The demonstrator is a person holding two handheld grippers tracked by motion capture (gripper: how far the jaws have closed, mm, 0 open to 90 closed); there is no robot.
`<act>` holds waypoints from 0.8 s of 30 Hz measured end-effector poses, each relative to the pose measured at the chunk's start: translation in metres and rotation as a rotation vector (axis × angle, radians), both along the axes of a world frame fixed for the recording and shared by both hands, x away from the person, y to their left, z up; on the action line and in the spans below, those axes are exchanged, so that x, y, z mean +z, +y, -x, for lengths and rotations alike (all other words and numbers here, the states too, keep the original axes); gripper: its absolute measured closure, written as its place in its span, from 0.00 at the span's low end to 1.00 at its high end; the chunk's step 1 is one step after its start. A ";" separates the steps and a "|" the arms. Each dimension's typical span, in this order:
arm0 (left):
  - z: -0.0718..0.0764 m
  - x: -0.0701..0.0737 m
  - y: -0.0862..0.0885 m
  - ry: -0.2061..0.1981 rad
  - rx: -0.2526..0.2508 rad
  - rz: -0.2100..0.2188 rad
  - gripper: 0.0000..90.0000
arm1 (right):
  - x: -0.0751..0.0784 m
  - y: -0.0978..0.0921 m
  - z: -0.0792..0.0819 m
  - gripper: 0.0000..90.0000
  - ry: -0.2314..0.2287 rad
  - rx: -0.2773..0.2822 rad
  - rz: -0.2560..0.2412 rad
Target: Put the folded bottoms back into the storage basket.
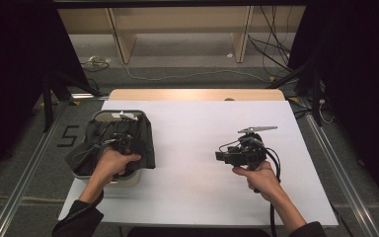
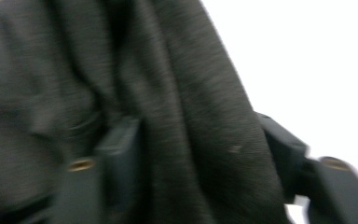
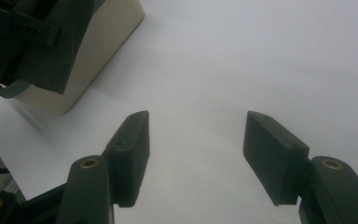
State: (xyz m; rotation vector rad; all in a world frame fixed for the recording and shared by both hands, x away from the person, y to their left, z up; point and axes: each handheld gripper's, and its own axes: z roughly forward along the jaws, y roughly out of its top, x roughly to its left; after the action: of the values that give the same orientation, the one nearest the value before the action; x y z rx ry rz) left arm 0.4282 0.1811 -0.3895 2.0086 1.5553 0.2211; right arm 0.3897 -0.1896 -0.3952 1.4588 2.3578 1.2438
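Left tongs [image 1: 121,143] clamped on dark cloth [image 1: 128,140] in tub [image 1: 128,178] near surface [image 1: 197,128] left edge | right tongs [image 3: 193,140] apart over open white | we find the left gripper view blurred.

Dark sleeves; each black gripper [image 1: 244,153] has brass-coloured screws, a trailing black cable and a grey plate.

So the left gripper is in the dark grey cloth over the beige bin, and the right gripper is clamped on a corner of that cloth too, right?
Not quite: the right gripper holds nothing; the right gripper view shows its jaws open over the bare white table.
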 end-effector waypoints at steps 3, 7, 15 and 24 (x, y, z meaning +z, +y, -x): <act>0.004 0.003 0.010 -0.023 0.018 0.009 0.78 | -0.002 -0.001 0.001 0.47 0.004 0.002 0.005; 0.007 0.004 0.020 -0.019 -0.002 -0.014 0.89 | -0.003 -0.003 0.001 0.47 0.008 -0.003 0.007; -0.001 -0.013 0.029 0.043 -0.024 -0.067 0.90 | -0.004 -0.007 0.003 0.47 0.009 -0.010 0.009; -0.026 -0.045 0.024 0.129 -0.001 -0.178 0.90 | -0.005 -0.009 0.003 0.47 0.012 -0.018 0.009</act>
State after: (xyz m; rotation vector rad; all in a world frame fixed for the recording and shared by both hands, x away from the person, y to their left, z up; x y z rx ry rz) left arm 0.4542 0.2048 -0.4348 2.1992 1.6657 0.2414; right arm 0.3867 -0.1984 -0.4004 1.4858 2.3493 1.2219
